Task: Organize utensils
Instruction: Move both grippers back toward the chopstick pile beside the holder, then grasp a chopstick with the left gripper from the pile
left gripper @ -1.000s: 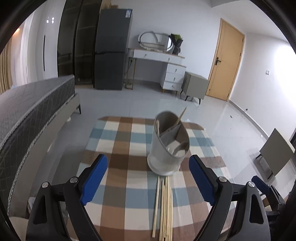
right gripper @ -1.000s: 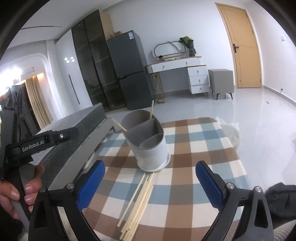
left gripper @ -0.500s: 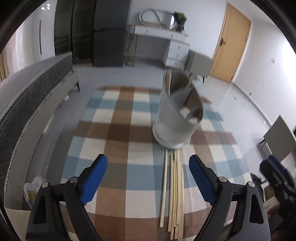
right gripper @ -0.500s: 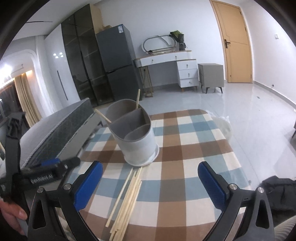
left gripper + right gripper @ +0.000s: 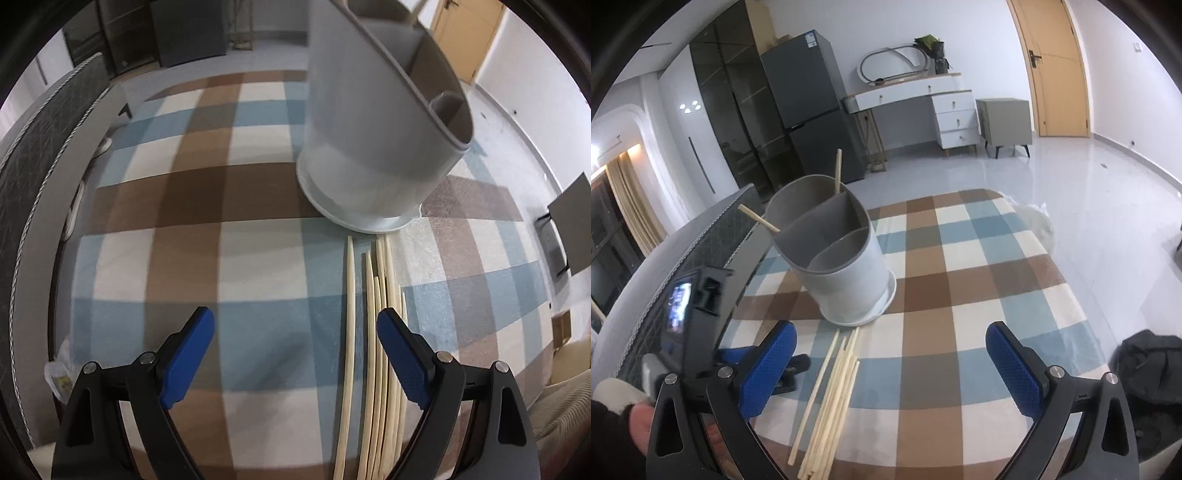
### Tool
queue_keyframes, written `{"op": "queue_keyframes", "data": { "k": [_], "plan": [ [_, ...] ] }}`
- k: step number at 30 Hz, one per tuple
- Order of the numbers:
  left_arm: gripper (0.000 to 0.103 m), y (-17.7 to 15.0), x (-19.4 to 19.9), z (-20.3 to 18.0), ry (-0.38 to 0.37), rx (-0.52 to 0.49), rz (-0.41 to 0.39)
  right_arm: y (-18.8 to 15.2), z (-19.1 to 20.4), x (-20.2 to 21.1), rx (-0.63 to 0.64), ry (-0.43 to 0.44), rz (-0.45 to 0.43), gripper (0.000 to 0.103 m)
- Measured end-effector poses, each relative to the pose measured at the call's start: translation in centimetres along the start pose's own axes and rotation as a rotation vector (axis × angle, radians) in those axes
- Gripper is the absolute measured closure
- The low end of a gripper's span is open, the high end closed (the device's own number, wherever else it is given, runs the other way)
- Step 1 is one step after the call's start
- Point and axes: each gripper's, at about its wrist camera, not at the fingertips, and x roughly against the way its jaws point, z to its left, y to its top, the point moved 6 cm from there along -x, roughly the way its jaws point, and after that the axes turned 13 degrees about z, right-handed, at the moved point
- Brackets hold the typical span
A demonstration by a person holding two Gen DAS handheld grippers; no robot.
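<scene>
The chopsticks (image 5: pixel 380 332) are lying on the checked tabletop (image 5: pixel 229 258) before the holder (image 5: pixel 373 122), passing beneath the left gripper (image 5: pixel 295 325)'s right pad; both grippers' jaws are standing apart, empty, the right gripper (image 5: pixel 890 350) hovering over them.

Near ends of the chopsticks (image 5: pixel 373 369) beyond the lower edge

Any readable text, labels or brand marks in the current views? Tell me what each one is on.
No text can be read in either view.
Sticker at the top of the fridge: there is print, too small to read.
Lit screen on the left gripper: blurred, nothing legible.
Utensil holder, chopsticks, tablecloth: no markings visible.
</scene>
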Motion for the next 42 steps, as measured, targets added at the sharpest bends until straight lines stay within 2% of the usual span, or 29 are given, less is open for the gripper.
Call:
{"op": "queue_keyframes", "data": {
  "k": [5, 7, 12, 19, 23, 24, 25, 26, 27, 28, 32, 35, 39, 40, 42],
  "plan": [
    [0.017, 1.2, -0.7, -0.7, 0.016, -0.034, 0.016, 0.0, -1.2, -0.2, -0.059, 0.024, 0.032, 0.000],
    [0.018, 1.5, -1.0, -1.1, -0.002, -0.035, 0.028, -0.1, -1.8, 0.0, -0.093, 0.039, 0.033, 0.000],
    [0.034, 2.0, -1.8, -2.1, 0.053, -0.085, 0.050, -0.3, -2.8, 0.3, -0.143, 0.056, 0.047, 0.000],
    [0.041, 1.6, -1.7, -2.6, 0.056, -0.061, 0.061, -0.2, -2.8, 1.1, -0.151, 0.077, 0.035, 0.000],
    [0.060, 2.2, -1.6, -3.7, 0.065, -0.082, 0.044, -0.2, -2.7, 1.3, -0.150, 0.078, 0.036, 0.000],
    [0.071, 2.2, -1.5, -4.0, 0.064, -0.090, 0.042, -0.2, -2.8, 1.4, -0.148, 0.075, 0.035, 0.000],
    [0.078, 2.1, -1.5, -4.5, 0.052, -0.099, 0.045, -0.2, -2.8, 1.4, -0.148, 0.070, 0.033, 0.000],
    [0.090, 2.0, -1.4, -5.0, 0.040, -0.108, 0.050, -0.2, -2.9, 1.5, -0.151, 0.067, 0.032, 0.000],
    [0.098, 1.8, -1.4, -5.4, 0.035, -0.116, 0.058, -0.3, -3.0, 1.6, -0.155, 0.067, 0.033, 0.000],
    [0.102, 1.6, -1.3, -5.8, 0.024, -0.124, 0.067, -0.3, -3.1, 1.6, -0.158, 0.067, 0.034, 0.000],
    [0.103, 0.9, -0.6, -6.3, -0.003, -0.122, 0.079, -0.4, -3.0, 1.9, -0.148, 0.060, 0.031, 0.000],
    [0.103, 0.8, 1.4, -5.6, -0.038, -0.093, 0.031, -0.6, -2.6, 1.9, -0.129, 0.059, 0.038, 0.000],
    [0.103, -1.2, 5.6, -4.3, -0.064, -0.057, -0.057, -1.3, -2.0, 1.0, -0.141, 0.115, 0.108, 0.001],
    [0.103, -1.8, 6.7, -4.0, -0.075, -0.044, -0.085, -1.5, -1.8, 0.6, -0.140, 0.116, 0.131, 0.002],
    [0.103, -2.9, 8.2, -2.8, -0.097, -0.026, -0.118, -2.0, -1.4, -0.2, -0.132, 0.112, 0.172, 0.014]
  ]
}}
